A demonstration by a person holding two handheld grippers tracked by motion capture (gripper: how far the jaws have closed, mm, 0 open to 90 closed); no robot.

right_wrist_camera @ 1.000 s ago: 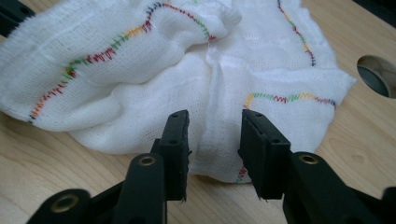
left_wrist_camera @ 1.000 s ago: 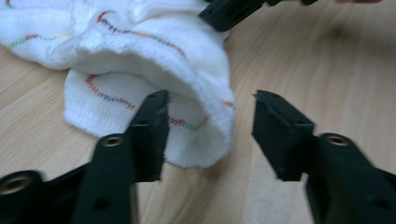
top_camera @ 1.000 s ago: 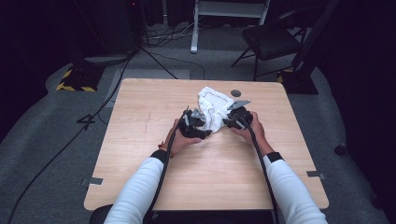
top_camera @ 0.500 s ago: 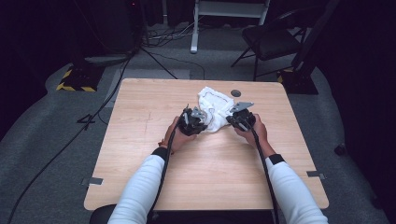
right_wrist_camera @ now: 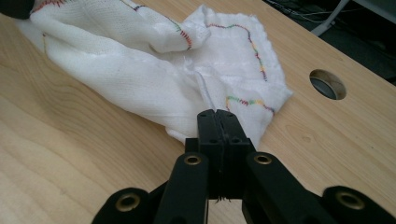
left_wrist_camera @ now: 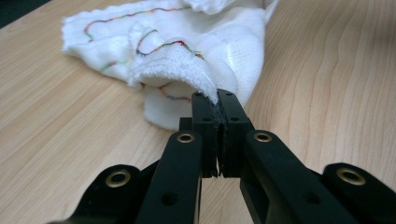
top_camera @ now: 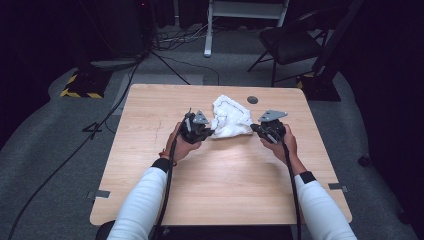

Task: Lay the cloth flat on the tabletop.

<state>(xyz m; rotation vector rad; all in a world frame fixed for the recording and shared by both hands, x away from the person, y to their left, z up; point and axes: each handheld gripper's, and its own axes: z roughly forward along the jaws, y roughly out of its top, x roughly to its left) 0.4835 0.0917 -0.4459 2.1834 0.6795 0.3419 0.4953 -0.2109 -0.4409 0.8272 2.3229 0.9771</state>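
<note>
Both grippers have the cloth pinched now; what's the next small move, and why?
Probably lift a little and draw the two grippers apart to spread it. The left gripper and right gripper are each shut on an edge of the white cloth, which lies crumpled and folded over itself on the table.

White long sleeves (top_camera: 142, 200) with dark cuffs; black grippers, left gripper (top_camera: 196, 131) and right gripper (top_camera: 267, 131), carried grey triangular plates, brass-ringed screws, black cables.
</note>
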